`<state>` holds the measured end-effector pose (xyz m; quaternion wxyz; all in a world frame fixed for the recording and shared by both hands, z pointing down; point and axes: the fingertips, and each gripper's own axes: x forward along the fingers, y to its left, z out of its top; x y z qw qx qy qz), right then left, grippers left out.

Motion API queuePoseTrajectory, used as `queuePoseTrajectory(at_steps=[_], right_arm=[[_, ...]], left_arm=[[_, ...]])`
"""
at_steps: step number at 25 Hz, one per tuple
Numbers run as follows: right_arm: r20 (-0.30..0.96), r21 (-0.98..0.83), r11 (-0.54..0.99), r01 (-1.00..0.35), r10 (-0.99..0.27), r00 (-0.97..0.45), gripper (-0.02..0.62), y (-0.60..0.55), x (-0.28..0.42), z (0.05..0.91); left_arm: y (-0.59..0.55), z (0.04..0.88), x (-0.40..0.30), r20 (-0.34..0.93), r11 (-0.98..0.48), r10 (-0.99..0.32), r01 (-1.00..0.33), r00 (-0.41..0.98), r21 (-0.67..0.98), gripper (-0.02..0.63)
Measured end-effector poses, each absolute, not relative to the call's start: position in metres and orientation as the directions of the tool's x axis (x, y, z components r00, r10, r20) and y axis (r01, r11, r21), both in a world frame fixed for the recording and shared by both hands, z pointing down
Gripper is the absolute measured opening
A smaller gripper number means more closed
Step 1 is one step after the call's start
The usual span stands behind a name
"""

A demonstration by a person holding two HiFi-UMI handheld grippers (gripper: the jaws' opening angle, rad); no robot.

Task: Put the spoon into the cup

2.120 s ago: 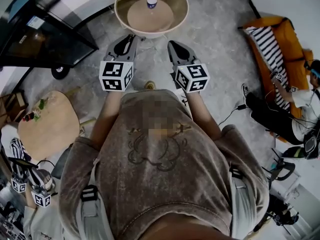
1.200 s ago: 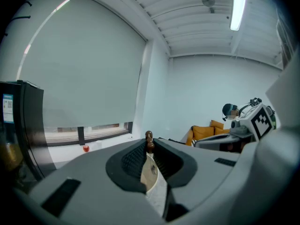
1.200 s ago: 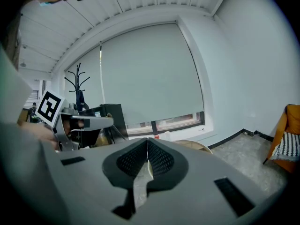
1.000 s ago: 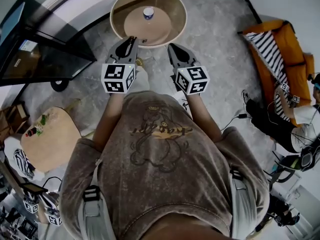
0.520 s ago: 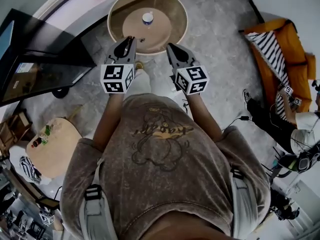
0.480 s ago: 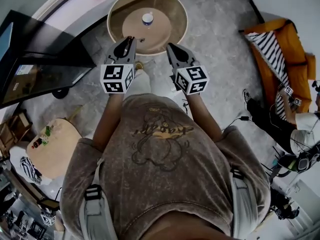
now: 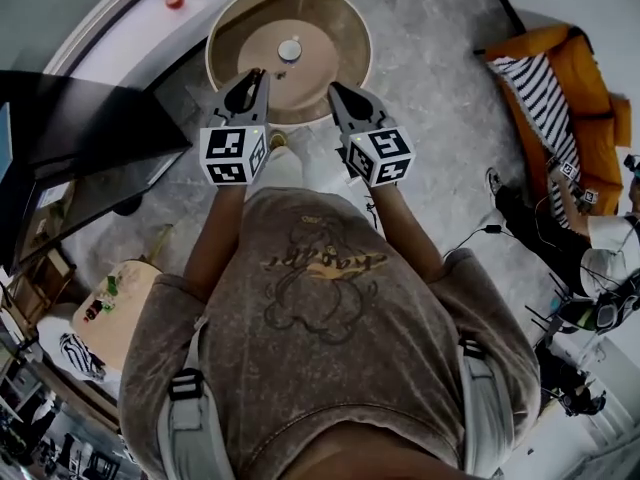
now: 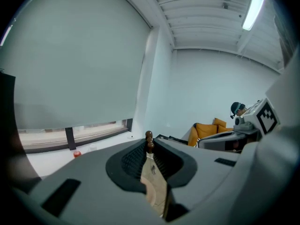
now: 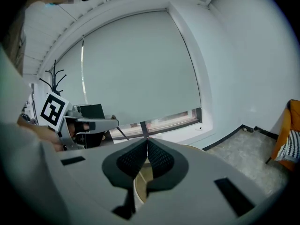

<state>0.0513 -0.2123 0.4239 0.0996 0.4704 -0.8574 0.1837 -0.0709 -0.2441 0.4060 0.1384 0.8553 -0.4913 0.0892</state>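
A small white cup (image 7: pixel 289 50) stands upright near the middle of a round wooden table (image 7: pixel 350 28) with a raised rim. My left gripper (image 7: pixel 257 74) reaches over the table's near rim and is shut on the spoon; its brown knobbed handle end (image 8: pixel 149 136) pokes out between the jaw tips (image 8: pixel 148 142). A gold-coloured end (image 7: pixel 278 140) shows below that gripper. My right gripper (image 7: pixel 336 89) hangs at the near rim, to the right, jaws closed together with nothing between them (image 9: pixel 146 142). The cup lies a little beyond both grippers.
A dark cabinet (image 7: pixel 80 138) stands left of the table, with a red object (image 7: pixel 175 0) on the ledge behind. An orange sofa with a striped cushion (image 7: pixel 560 78) and a seated person (image 7: pixel 590 238) are at the right. A small wooden side table (image 7: pixel 120 308) is at the lower left.
The round table and cup have come closer as the person walked forward. The grippers, earlier short of the table, now reach its near rim. Both stay closed.
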Motion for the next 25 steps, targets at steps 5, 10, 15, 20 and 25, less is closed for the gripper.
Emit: queuePoseTrajectory(at_steps=[5,10,15,20,25], right_arm=[[0.351,-0.223,0.444,-0.868,-0.794,-0.497,0.019,-0.242,0.053,0.427],[0.339,-0.230,0.391,-0.891,-0.826,-0.450,0.020,-0.267,0.055,0.428],[0.344,-0.226,0.388,-0.893,-0.826,-0.446,0.018,-0.283,0.056,0.431],[0.358,-0.227,0.405,-0.885,-0.811,-0.463,0.018,-0.292,0.059,0.435],[0.368,-0.233,0.421,-0.876,-0.796,-0.481,0.018,-0.302,0.063,0.440]], left_arm=[[-0.278,0.408,-0.070,0.298,-0.513,-0.793,-0.846,0.532,0.145,0.057],[-0.301,0.409,-0.074,0.302,-0.535,-0.779,-0.834,0.549,0.135,0.057],[-0.316,0.415,-0.074,0.312,-0.531,-0.778,-0.836,0.545,0.135,0.057],[-0.325,0.421,-0.072,0.326,-0.506,-0.786,-0.850,0.525,0.148,0.057],[-0.332,0.430,-0.066,0.343,-0.491,-0.787,-0.857,0.514,0.156,0.057]])
